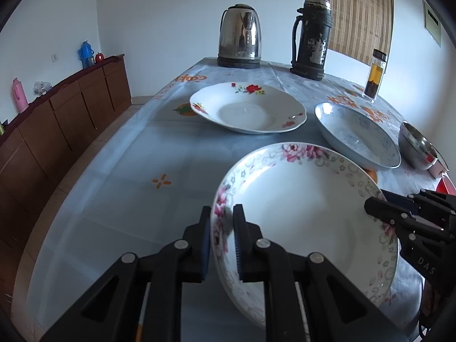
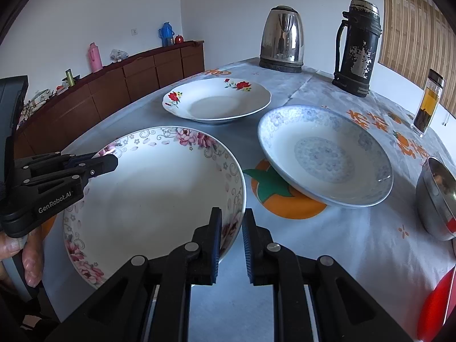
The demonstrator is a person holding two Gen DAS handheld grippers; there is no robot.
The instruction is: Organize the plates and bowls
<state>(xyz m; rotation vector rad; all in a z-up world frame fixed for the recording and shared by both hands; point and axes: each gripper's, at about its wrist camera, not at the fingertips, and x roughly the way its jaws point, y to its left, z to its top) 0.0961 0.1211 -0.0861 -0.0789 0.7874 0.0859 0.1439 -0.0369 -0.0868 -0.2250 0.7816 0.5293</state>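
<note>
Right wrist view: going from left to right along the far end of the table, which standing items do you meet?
Steel kettle → dark flask with peeling paint → glass bottle holding amber liquid.

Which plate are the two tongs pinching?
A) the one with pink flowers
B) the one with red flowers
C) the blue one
A: the left tongs and right tongs each clamp the rim of the pink-flower plate, one on either side.
</note>
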